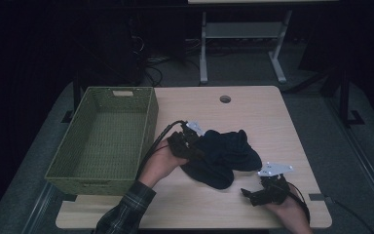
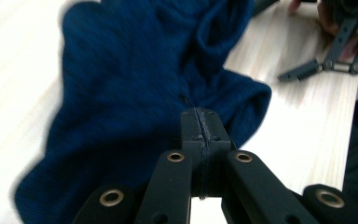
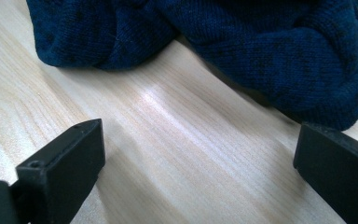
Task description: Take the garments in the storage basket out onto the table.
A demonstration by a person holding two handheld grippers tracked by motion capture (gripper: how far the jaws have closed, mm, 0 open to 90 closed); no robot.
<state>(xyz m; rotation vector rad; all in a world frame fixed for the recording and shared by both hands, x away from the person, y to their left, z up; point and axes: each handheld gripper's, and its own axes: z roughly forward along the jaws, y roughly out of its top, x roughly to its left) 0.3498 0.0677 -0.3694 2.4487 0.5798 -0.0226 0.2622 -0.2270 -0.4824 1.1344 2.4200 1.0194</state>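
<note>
knit [image 1: 224,151]: soft, light, floppy; take a bunched fold | left gripper [image 2: 200,122]: fingers clamped on knit | right gripper [image 3: 193,154]: fingers apart over bench [image 1: 272,122]

Beside the woven, matt green basket [image 1: 102,139], the dark blue garment [image 1: 221,156] looks like soft ribbed knit cloth on the table [image 1: 253,105] of smooth pale wood.

The dark blue knit garment [image 2: 135,93] is motion-blurred and cut off by the left gripper view's edges.
</note>
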